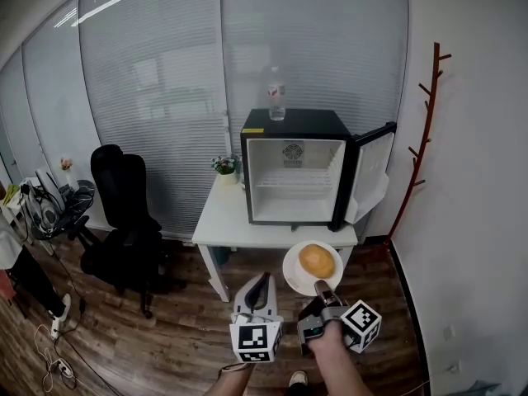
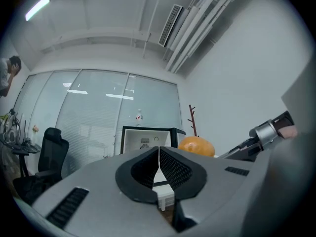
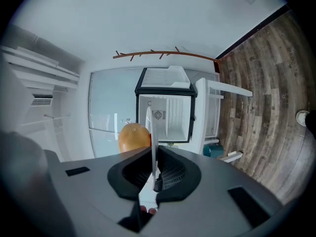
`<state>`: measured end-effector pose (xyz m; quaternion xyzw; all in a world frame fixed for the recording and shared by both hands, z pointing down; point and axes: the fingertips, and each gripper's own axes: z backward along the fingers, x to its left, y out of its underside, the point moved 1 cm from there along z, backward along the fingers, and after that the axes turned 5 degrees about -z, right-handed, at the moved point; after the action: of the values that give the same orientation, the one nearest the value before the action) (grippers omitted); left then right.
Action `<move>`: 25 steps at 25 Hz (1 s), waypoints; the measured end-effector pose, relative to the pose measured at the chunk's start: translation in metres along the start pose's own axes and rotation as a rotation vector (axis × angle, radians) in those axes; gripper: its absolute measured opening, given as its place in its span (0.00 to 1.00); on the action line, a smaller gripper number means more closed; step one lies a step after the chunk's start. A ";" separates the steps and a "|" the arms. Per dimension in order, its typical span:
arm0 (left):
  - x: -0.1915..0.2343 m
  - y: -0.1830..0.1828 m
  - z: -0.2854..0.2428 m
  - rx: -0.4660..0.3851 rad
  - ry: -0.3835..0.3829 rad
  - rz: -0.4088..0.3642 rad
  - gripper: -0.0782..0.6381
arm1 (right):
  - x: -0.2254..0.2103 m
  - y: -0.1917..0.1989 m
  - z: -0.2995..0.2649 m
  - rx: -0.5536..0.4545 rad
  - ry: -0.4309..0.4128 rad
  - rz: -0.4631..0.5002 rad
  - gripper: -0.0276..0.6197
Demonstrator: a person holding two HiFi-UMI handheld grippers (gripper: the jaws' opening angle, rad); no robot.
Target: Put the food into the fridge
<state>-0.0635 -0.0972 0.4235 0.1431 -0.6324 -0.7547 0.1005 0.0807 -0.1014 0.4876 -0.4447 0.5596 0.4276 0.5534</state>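
A white plate [image 1: 294, 277] carries a round orange fruit [image 1: 317, 260]. My right gripper [image 1: 321, 288] is shut on the plate's near rim and holds it in the air in front of the table. In the right gripper view the plate [image 3: 149, 125] runs edge-on between the jaws, with the fruit [image 3: 134, 138] on its left. The small black fridge [image 1: 294, 125] stands on the white table [image 1: 223, 221], its door [image 1: 370, 172] swung open to the right and its white inside bare. My left gripper [image 1: 261, 283] hangs beside the plate, shut on nothing [image 2: 159, 157].
A water bottle [image 1: 276, 93] stands on top of the fridge. A small potted plant [image 1: 224, 167] sits on the table left of it. A black office chair [image 1: 124, 213] is at the left, and a wooden coat rack [image 1: 422, 139] leans on the right wall.
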 end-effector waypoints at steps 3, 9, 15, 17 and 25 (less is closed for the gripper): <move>-0.004 0.002 -0.030 0.001 0.002 -0.005 0.15 | 0.001 -0.020 -0.020 -0.004 0.002 0.000 0.11; -0.018 0.007 -0.092 0.005 0.011 -0.004 0.15 | 0.002 -0.064 -0.065 -0.006 0.014 -0.006 0.11; -0.025 0.012 -0.158 0.008 -0.011 -0.017 0.15 | 0.008 -0.106 -0.119 0.022 0.018 0.002 0.11; -0.027 0.014 -0.179 0.007 -0.018 -0.023 0.15 | 0.010 -0.120 -0.137 0.029 0.017 0.006 0.11; -0.013 0.026 -0.237 0.026 -0.058 -0.036 0.15 | 0.010 -0.148 -0.205 0.061 0.022 -0.003 0.11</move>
<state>0.0295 -0.3169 0.4122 0.1338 -0.6420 -0.7520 0.0668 0.1754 -0.3358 0.4839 -0.4329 0.5777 0.4046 0.5614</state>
